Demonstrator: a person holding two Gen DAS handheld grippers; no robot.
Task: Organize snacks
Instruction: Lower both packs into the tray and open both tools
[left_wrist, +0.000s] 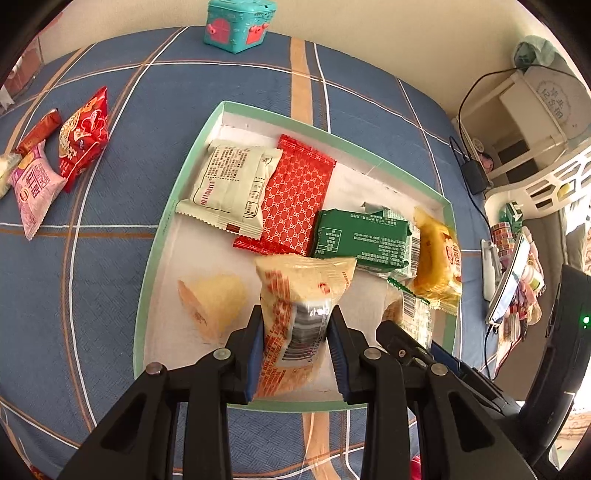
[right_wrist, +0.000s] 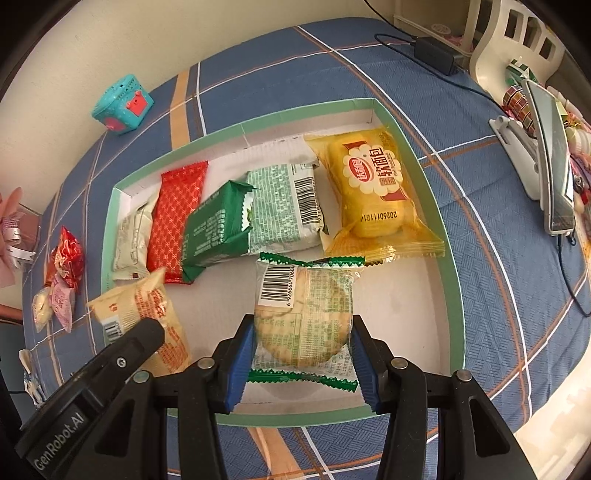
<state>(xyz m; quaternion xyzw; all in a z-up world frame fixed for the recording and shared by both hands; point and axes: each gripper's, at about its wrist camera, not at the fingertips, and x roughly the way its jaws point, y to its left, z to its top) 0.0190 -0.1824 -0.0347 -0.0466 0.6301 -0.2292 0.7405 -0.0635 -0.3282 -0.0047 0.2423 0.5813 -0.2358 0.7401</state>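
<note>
A shallow green-rimmed box lies on the blue plaid cloth. In it lie a cream packet, a red patterned packet, a dark green packet, a pale green packet and a yellow bread packet. My left gripper is shut on an orange-printed cream packet over the box's near part. My right gripper is shut on a clear biscuit packet with green edges, beside the left one.
Loose red and pink snack packets lie on the cloth left of the box. A teal toy chest stands at the back. Right of the box are a cable and charger, a phone on a stand and a white basket.
</note>
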